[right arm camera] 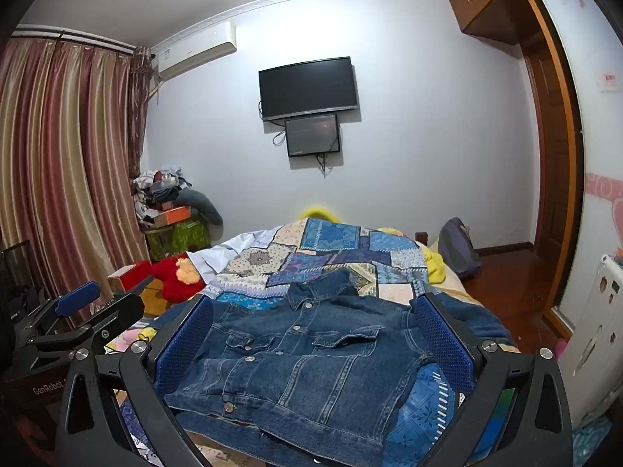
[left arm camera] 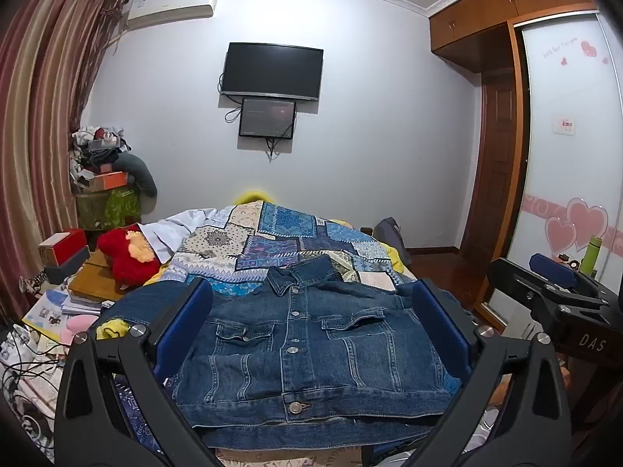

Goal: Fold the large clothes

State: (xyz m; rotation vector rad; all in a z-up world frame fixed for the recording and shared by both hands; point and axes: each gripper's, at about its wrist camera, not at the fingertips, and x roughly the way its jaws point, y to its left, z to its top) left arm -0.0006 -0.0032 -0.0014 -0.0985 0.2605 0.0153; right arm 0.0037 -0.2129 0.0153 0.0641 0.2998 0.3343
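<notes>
Denim jacket (left arm camera: 311, 350) flat on the bed, both grippers spread wide above it.

Jacket lies buttoned, front up, collar toward twelve o'clock, on the patchwork quilt (left arm camera: 272, 241). Left gripper (left arm camera: 311, 334) and right gripper (right arm camera: 315, 342) hover with jaws apart, holding nothing. Red plush toy (left arm camera: 128, 253) at ten o'clock; wall television (left arm camera: 272, 70) at twelve.

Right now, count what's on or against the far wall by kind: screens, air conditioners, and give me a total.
Screens: 2, a large dark television and a smaller monitor just below it
Air conditioners: 1, a white unit high up near the curtains
Total: 3
</notes>
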